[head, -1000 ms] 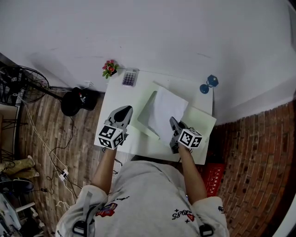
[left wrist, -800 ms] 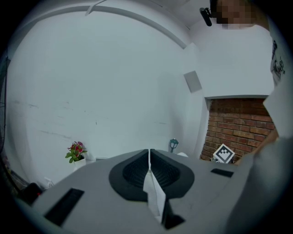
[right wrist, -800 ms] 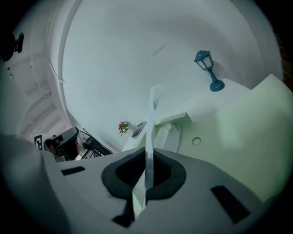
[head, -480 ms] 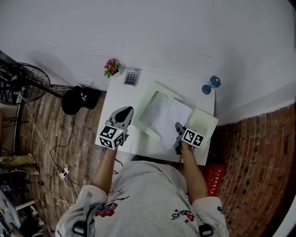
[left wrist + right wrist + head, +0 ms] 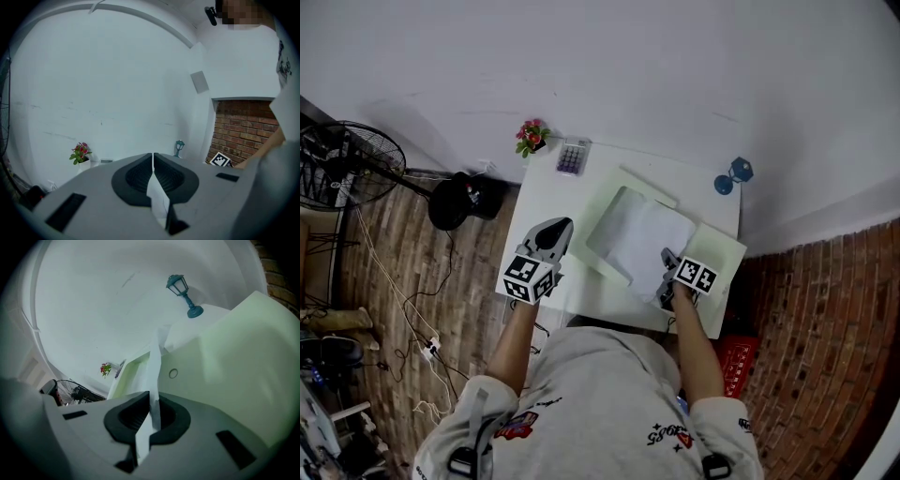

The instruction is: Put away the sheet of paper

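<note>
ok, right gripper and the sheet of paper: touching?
Touching. The right gripper view shows the right gripper with jaws shut on the sheet of paper, whose edge runs out between them toward the green folder.

L forearm (image 5: 514, 339) & R forearm (image 5: 696, 349) bare, both stretched fwd, roughly parallel. L tool (image 5: 560, 227): jaws together, nothing gripped, tips angled fwd-right. R tool (image 5: 666, 256): jaws clamped on sheet (image 5: 155, 363) edge, marker cube up.
</note>
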Demonstrator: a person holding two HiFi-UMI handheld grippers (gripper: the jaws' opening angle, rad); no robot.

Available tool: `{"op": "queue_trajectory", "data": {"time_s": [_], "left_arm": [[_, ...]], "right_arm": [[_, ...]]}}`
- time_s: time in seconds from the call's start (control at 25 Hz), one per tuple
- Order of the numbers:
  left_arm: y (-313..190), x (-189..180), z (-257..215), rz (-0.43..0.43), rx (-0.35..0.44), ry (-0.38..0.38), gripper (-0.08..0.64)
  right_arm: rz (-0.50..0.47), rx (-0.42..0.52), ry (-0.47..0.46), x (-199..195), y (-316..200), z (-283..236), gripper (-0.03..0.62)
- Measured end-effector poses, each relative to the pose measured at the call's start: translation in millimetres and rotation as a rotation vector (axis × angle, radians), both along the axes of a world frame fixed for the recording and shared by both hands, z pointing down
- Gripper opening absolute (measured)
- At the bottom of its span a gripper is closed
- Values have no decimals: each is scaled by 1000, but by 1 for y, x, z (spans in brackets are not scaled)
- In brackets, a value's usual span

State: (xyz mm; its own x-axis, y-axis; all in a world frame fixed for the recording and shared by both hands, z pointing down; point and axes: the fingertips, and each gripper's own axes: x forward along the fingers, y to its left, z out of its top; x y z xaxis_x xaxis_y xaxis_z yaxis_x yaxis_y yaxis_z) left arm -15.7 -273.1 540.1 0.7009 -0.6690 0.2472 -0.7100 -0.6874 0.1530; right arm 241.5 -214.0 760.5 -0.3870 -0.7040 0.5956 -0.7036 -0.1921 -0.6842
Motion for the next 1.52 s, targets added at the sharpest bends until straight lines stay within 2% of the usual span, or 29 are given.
{"op": "queue_trajectory", "data": {"time_s": [0.48, 0.76, 1.52], "left_arm": [[-5, -12, 4, -23, -10, -13, 25], [-9, -17, 5, -31, -14, -17, 25], [-23, -39, 15, -56, -37, -24, 25]], "right_arm": [[25, 7, -82, -14, -27, 8, -3], [12, -9, -91, -29, -37, 16, -3], [58, -97, -160, -62, -67, 38, -3]]}}
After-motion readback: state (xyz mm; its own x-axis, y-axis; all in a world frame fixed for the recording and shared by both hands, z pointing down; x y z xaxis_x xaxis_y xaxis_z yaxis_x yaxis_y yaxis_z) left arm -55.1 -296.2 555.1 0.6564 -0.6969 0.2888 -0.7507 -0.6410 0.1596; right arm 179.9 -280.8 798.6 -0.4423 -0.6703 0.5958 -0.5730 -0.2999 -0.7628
